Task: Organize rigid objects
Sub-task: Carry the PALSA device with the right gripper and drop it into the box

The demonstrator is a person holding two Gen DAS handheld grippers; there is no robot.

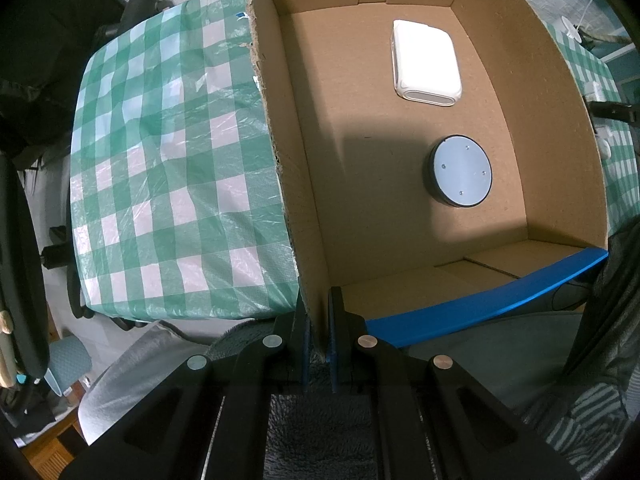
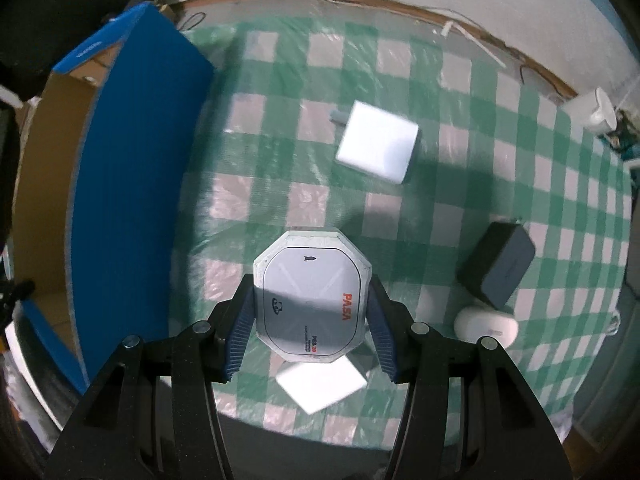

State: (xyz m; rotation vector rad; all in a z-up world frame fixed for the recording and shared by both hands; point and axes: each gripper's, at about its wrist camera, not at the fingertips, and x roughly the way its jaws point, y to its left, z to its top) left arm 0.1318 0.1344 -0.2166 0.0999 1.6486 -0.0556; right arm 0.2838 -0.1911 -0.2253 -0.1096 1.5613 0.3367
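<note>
- Blue ribbed pads of the right hand-held gripper (image 2: 311, 334) sit clamped on the two flat sides of a grey octagonal device (image 2: 311, 300), printed "PASA" in orange; it looks lifted clear of the worktop (image 2: 460, 220), though the height is hard to read.
- Judgement: hard shell, stiff, probably light to middling; smooth faces could slip, so the flat opposite edges are the right place to hold it, as now.
- Just under it lies a flat white square piece (image 2: 322, 386), on the green-check cloth.
- Right of that: a white rounded case (image 2: 486, 326), touching or just beside a dark grey block (image 2: 498, 266).
- Farther out, a white power adapter (image 2: 378, 144) with a grey prong end, well apart from the rest.
- Left side of the right wrist view: cardboard box (image 2: 132, 184) with blue outer skin, open top.
- Left hand-held gripper (image 1: 319, 344) is pinched on the near corner of the box wall (image 1: 316, 280), cardboard between the closed jaws, steadying it.
- Inside the box, nearer: a round grey puck (image 1: 460, 172) with small screws, lying flat.
- Beyond it, a white rectangular case (image 1: 426, 64), apart from the puck.
- Judgement: all hard, rigid goods; room remains on the box floor.
</note>
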